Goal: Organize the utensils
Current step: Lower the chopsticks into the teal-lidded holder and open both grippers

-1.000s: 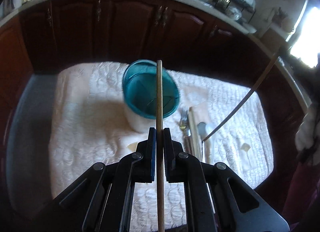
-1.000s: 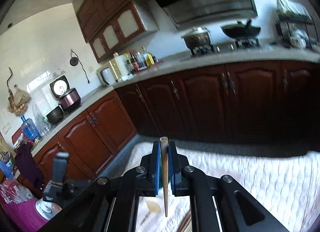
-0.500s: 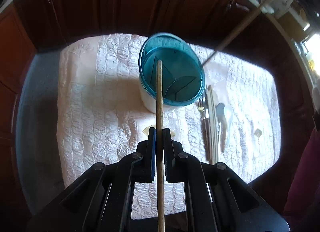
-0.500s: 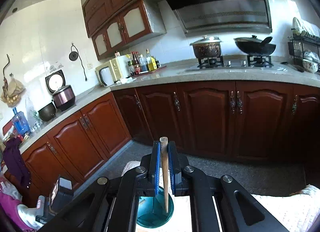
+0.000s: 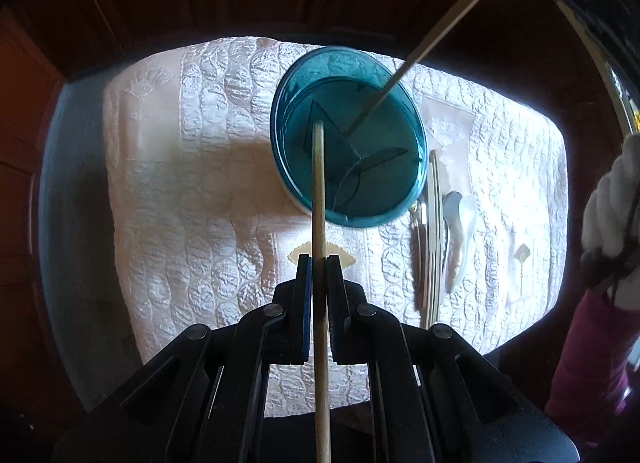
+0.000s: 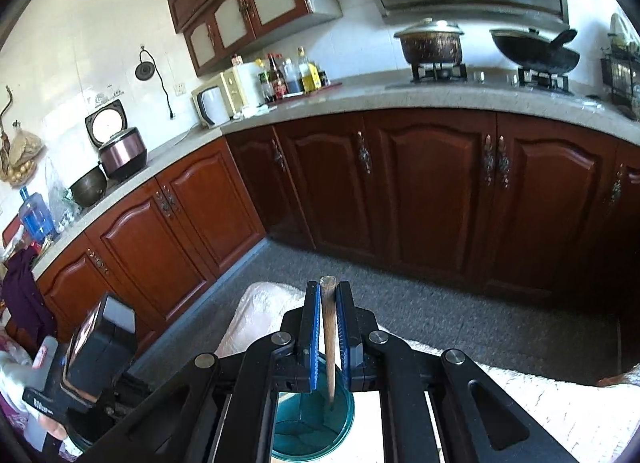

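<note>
Here the left gripper [image 5: 319,263] is clamped on a pale wooden chopstick [image 5: 319,191], jaws nearly together with the stick running up between them. Its far end shows against the open mouth of the teal holder [image 5: 347,135], which stands on the bench under a white quilted cloth [image 5: 192,191]. The right gripper [image 6: 329,299] is likewise pinched tight on a darker chopstick [image 6: 329,343], whose tapered tip hangs over the holder's opening; in the left wrist view that stick [image 5: 436,35] slants in from the upper right with its tip inside the rim. Dividers split the holder's inside into compartments; I cannot tell which one either stick is over. Just right of the holder lie more chopsticks [image 5: 434,247], a white spoon [image 5: 460,223] and a fork [image 5: 416,219], side by side on the cloth.
</note>
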